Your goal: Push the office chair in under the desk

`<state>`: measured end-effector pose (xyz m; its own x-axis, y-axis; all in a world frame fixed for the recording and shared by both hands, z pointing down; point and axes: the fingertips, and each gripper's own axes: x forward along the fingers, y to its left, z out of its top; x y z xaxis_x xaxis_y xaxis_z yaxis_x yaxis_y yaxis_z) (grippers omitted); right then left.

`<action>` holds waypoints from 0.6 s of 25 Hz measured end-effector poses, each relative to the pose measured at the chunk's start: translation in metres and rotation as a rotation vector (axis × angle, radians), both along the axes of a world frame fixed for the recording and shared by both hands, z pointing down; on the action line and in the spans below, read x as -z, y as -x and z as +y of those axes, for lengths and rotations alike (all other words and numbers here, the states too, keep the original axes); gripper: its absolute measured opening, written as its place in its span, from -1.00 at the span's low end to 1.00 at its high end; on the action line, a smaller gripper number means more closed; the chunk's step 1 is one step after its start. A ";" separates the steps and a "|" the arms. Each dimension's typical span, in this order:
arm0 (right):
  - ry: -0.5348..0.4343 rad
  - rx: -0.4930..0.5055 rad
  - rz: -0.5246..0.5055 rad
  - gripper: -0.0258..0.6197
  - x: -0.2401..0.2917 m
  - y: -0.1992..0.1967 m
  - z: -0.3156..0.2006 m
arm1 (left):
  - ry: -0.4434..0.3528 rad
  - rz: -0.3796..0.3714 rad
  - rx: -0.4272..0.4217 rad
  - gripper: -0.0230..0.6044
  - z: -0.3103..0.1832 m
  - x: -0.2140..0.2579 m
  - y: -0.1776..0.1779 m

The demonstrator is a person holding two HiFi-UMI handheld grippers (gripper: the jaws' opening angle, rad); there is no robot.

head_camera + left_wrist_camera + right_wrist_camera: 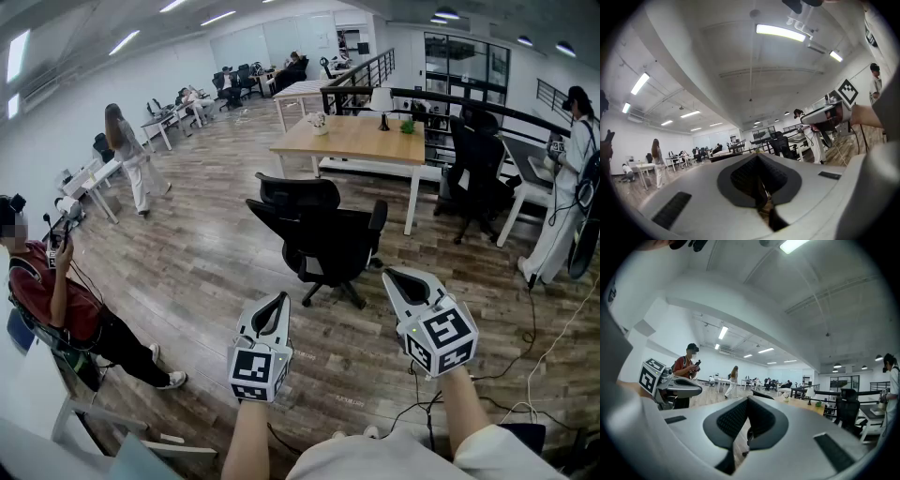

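A black office chair point(323, 234) stands on the wood floor, pulled out from the light wooden desk point(361, 139) with its back toward me. My left gripper point(278, 302) and right gripper point(394, 277) are held side by side in front of me, a short way from the chair's back and not touching it. Both are shut with nothing between their jaws. In the left gripper view the closed left gripper point(757, 159) fills the bottom and the right gripper point(829, 112) shows at the right. In the right gripper view the shut right gripper point(747, 401) hides most of the chair.
A seated person in red point(56, 300) is at the left; a person in white point(562, 197) stands at the right by another desk with a black chair point(478, 169). Someone walks at the back left point(131, 159). Cables point(530, 370) lie on the floor at my right.
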<state>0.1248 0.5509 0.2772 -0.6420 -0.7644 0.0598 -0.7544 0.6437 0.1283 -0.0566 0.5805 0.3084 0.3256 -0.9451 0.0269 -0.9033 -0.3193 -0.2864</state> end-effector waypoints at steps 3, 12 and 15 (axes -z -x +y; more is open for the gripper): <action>0.024 0.012 -0.004 -0.86 -0.008 0.000 -0.004 | 0.006 -0.005 0.006 -0.86 -0.002 -0.005 -0.001; 0.012 -0.029 -0.040 -0.85 -0.006 -0.024 -0.026 | 0.014 0.013 0.040 -0.86 -0.011 -0.009 -0.006; 0.009 0.034 -0.080 -0.85 -0.004 -0.023 -0.030 | 0.024 0.026 0.068 -0.86 -0.017 -0.017 -0.006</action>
